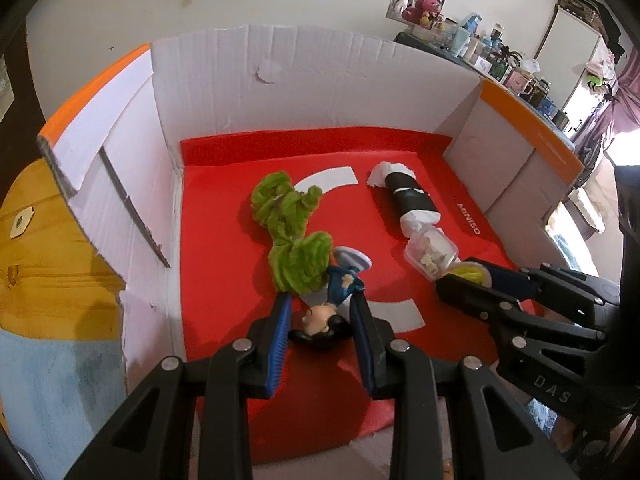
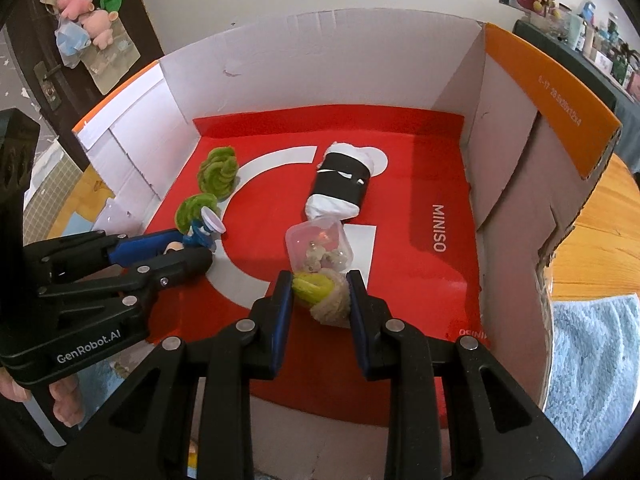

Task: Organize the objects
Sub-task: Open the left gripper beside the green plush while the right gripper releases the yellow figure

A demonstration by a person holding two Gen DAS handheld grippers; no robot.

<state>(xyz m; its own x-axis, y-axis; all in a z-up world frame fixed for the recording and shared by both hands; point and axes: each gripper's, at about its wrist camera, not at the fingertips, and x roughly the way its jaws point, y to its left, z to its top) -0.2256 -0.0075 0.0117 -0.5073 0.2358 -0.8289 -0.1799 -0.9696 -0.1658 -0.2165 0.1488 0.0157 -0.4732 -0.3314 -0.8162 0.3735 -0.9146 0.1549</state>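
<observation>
Inside one box, left gripper pinching one figurine, right gripper perhaps one toy.

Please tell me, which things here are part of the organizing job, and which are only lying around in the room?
Part of the job:
- cardboard box
- figurine, in the left gripper
- yellow-green toy, in the right gripper
- green fuzzy toy
- black and white roll
- clear container

Only lying around:
- plush toys on the door
- blue towel
- shelf clutter
</observation>
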